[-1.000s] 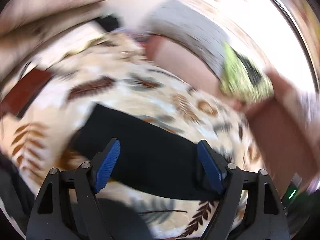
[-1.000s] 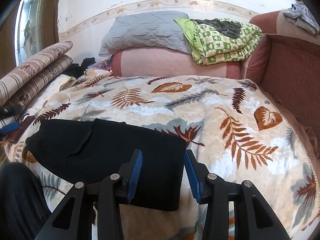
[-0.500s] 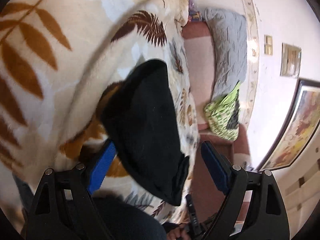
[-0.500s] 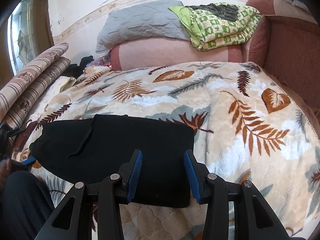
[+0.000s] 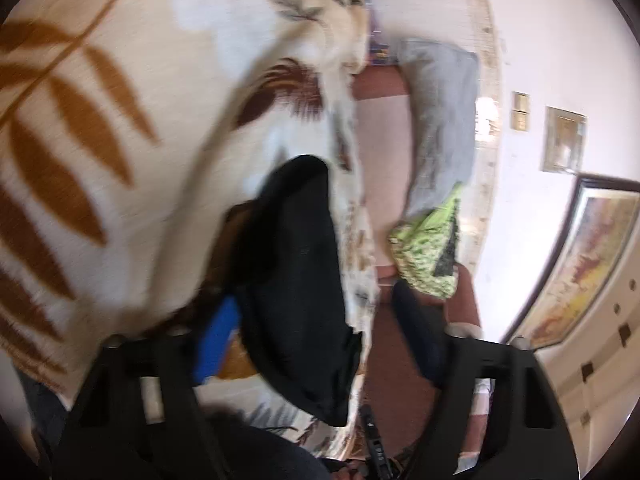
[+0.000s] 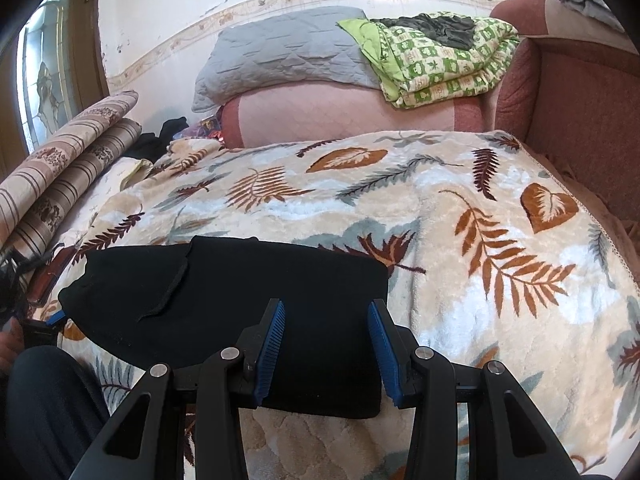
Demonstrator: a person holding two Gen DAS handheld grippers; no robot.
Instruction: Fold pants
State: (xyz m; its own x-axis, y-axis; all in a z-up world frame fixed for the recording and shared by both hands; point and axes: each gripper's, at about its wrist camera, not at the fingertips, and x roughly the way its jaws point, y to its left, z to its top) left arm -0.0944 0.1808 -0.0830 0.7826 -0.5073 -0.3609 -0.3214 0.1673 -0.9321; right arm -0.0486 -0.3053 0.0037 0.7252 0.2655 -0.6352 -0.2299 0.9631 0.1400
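Note:
The black pants (image 6: 224, 300) lie folded flat in a rough rectangle on the leaf-patterned blanket (image 6: 460, 248). My right gripper (image 6: 326, 340) is open, its blue pads just over the near right part of the pants. In the tilted, blurred left wrist view the pants (image 5: 296, 280) lie between the open fingers of my left gripper (image 5: 316, 332), at the garment's left end. The tip of the left gripper also shows in the right wrist view (image 6: 54, 318) by the pants' left edge. Neither gripper holds cloth.
A pink bolster (image 6: 340, 116) with a grey pillow (image 6: 280, 60) and a green checked quilt (image 6: 440, 56) lies at the back. Striped cushions (image 6: 60, 160) are at the left, a red-brown sofa arm (image 6: 580, 112) at the right. A dark-trousered leg (image 6: 44, 412) is at lower left.
The left gripper has rolled onto its side and come in close to the pants' left end. The right gripper has crept slightly closer over the pants. The pants have not moved.

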